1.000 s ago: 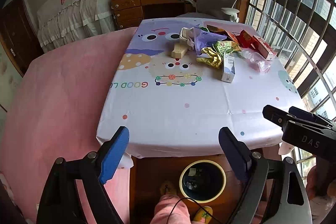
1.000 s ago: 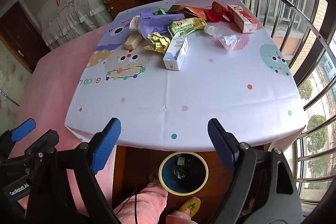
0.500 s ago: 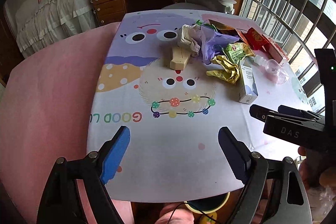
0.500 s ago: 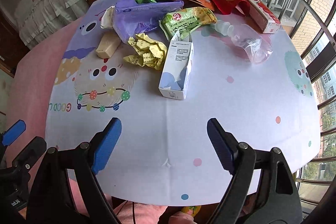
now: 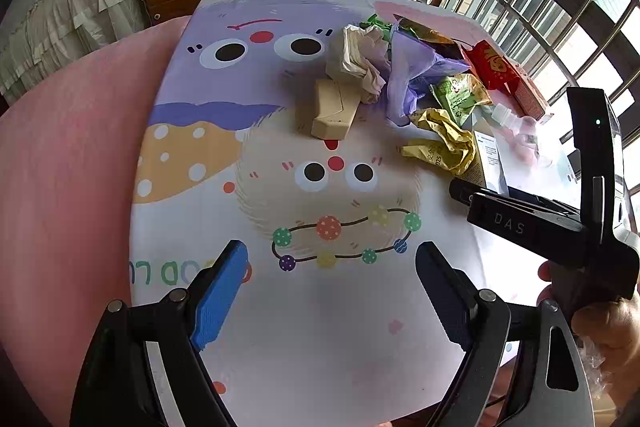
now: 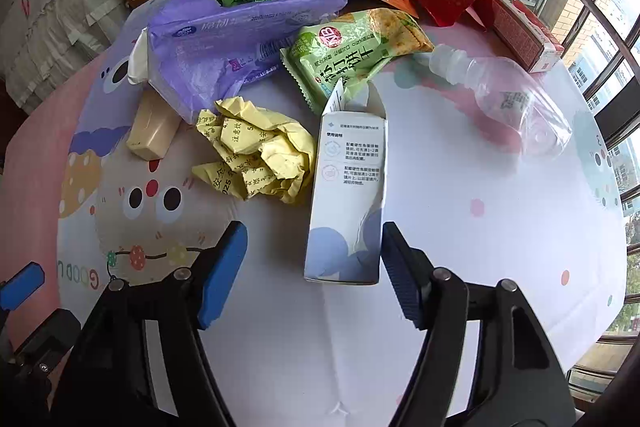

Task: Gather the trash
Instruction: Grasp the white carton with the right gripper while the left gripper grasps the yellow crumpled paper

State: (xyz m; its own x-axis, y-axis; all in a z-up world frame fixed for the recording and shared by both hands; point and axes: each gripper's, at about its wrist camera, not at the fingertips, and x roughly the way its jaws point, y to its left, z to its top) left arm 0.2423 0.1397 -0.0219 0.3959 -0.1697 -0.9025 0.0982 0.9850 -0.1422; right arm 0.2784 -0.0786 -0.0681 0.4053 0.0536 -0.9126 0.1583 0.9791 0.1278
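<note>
Just ahead of the right tongs [image 6: 314, 267], spread wide and empty, the white carton [image 6: 347, 199] lies lengthwise up-frame, far nearer than the equally open left tongs [image 5: 332, 291].

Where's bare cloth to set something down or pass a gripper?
Free: the near strip of the tablecloth in front of both grippers, and the near-right stretch between the carton and the bottle. The left side beyond the beige box is also bare. Crowded: the far right, where wrappers, purple bag and red box overlap.
</note>
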